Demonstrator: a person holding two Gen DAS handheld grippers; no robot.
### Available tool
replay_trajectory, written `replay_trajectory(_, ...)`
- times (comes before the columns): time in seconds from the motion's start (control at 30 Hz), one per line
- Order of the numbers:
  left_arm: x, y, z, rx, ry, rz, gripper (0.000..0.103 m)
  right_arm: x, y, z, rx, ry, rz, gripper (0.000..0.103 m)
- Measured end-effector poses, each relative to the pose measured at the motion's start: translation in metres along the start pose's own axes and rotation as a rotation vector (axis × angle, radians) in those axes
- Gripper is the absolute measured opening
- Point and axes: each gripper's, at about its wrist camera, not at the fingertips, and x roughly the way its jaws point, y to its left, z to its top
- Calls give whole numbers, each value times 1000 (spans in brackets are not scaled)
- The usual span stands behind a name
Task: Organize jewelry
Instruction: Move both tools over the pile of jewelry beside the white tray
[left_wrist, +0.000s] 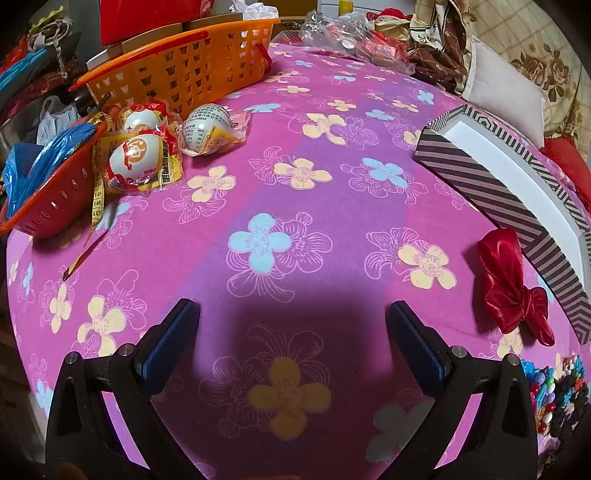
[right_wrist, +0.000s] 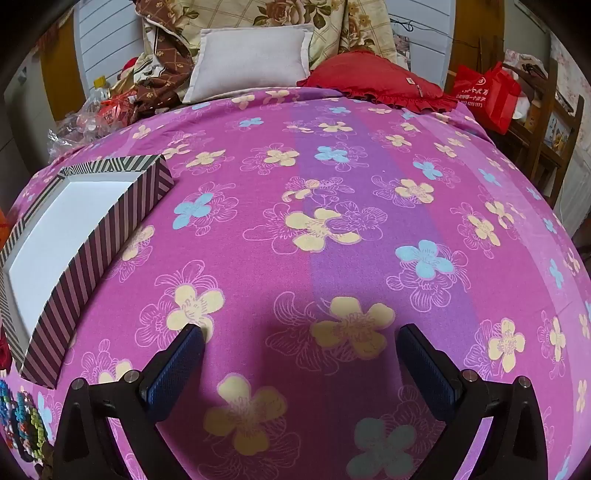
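Both grippers, left and right, gape empty; beaded jewelry at lower right looks light, floppy: pinch one strand.

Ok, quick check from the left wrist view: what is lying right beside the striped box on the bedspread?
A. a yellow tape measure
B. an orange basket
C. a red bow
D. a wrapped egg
C: the red bow lies on the bedspread against the near side of the striped box, while the tape, eggs and basket are on the far left.
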Motion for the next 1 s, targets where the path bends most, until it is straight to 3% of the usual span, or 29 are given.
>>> replay_trajectory(0.37,-1,0,-2,10,1,-1,103,0,0,0,-2,3,3,103)
replay_trajectory(0.47,-5,0,-6,19,5,-7,103,-9,2,-6,-10,78,16,103)
replay_trajectory(0.7,-23,-7,-25,61,4,-78,102,-100,25,-60,-76,-9,81,102)
replay_trajectory(0.77,-37,-13,-32,84,-31,-95,102,-120,37,-74,-101,-22,106,102)
replay_trajectory(0.87,-67,-31,-48,160,-109,-54,102,-149,58,-94,-110,-51,172,102)
replay_trajectory(1.0,-92,-49,-58,219,-131,-86,102,-169,91,-121,-125,-53,259,102)
